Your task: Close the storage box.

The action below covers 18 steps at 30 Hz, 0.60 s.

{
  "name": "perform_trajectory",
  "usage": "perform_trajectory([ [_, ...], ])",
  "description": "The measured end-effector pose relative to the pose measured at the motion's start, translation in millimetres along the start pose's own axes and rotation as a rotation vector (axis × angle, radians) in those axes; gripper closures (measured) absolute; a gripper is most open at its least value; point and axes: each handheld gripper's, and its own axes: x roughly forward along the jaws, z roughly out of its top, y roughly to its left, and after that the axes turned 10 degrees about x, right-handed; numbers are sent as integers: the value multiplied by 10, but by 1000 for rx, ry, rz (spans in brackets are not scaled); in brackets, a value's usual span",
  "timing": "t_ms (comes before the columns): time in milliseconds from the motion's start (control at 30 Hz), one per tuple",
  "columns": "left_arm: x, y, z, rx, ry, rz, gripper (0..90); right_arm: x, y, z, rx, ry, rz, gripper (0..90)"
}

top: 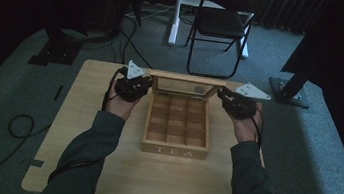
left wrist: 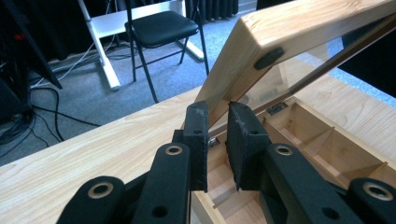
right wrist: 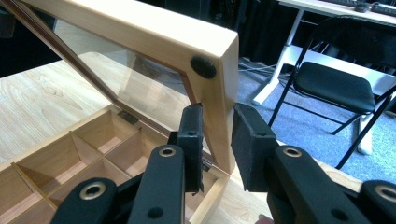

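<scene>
Both pairs of jaws are clenched on the raised lid (top: 184, 85) of a wooden tea box (top: 174, 150): the left gripper (left wrist: 217, 140) clamps the lid's left side frame near the hinge end, and the right gripper (right wrist: 217, 140) clamps the right side frame the same way, each with wood pinched between its black pads. Nearest on the pale wooden surface (top: 75, 165), the person's two sleeved forearms come in from the bottom edge, one to each side of the box. The box sits at the middle of the surface, its near wall lettered TEA, its inside split into a grid of small compartments with nothing visible in them. Beyond the compartments the lid stands up from the far edge, tilted back, a wooden frame around a clear pane; a dark round bumper (right wrist: 203, 67) sits at each free corner. In the high view the left gripper (top: 133, 88) is at the lid's left end and the right gripper (top: 235, 104) at its right end. Farther off, on grey carpet, stands a black folding chair (top: 221, 25) beside a white desk leg (top: 176, 12).
</scene>
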Motion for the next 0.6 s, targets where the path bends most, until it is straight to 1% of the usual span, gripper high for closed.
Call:
perform_trajectory([
  [167, -32, -14, -4, 3, -6, -2, 785, -20, 16, -13, -7, -1, -3, 736],
  [433, -79, -39, -11, 7, -12, -6, 773, -44, 33, -40, -1, 0, -2, 732],
  [600, -111, -55, -33, -6, -27, -15, 764, -72, 46, -51, 11, 1, 6, 720],
])
